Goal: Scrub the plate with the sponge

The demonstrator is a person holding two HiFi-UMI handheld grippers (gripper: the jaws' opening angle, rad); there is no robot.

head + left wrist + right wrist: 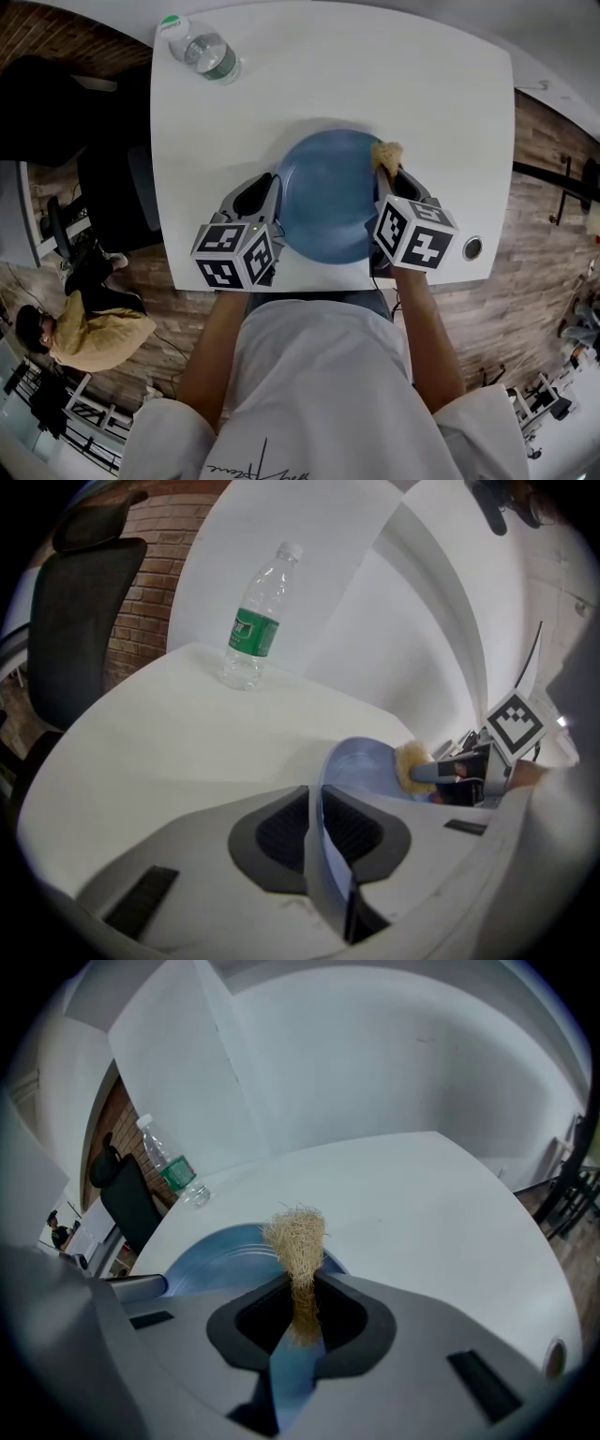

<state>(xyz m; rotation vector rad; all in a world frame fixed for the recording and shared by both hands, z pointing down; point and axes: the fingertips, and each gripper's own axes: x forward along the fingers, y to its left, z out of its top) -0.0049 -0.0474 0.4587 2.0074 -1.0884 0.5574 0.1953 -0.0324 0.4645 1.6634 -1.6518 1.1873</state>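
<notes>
The person (319, 394) in a white shirt is standing at the 6 o'clock edge of a white table (441, 103), both forearms reaching forward to the grippers. The left gripper (317, 829) is pinching the near-left rim of a blue plate (361, 761). In its own view the thin edge is running straight up between the two dark pads, which are pressing on it from either side. Seen from the head camera, this gripper is sitting at about 8 o'clock on the plate, its marker cube (234, 253) nearest the body.

The right gripper (300, 1312) is clamping a straw-coloured, fibrous sponge (298, 1241). The lower part of the sponge is squeezed narrow between the pads, and the frayed top is fanning out beyond the fingertips. In the head view this gripper is coming in at about 4 o'clock on the plate. The sponge is showing at the plate's 2 o'clock rim, and it seems to be touching there, though the angle leaves that uncertain.

The plate is sitting in the near half of the table, between the two grippers. A small round metal fitting (472, 247) is lying in the tabletop at about 4 o'clock from the plate, just beyond the right gripper.

Farther off, a clear water bottle (204, 49) with a green label and a white cap is standing upright near the table's far-left corner, at 11 o'clock from the plate and well apart from it. A black office chair (80, 621) is standing off the table's left side. At 8 o'clock in the head view, another person (89, 333) in a yellow top is sitting on the floor level beyond.
</notes>
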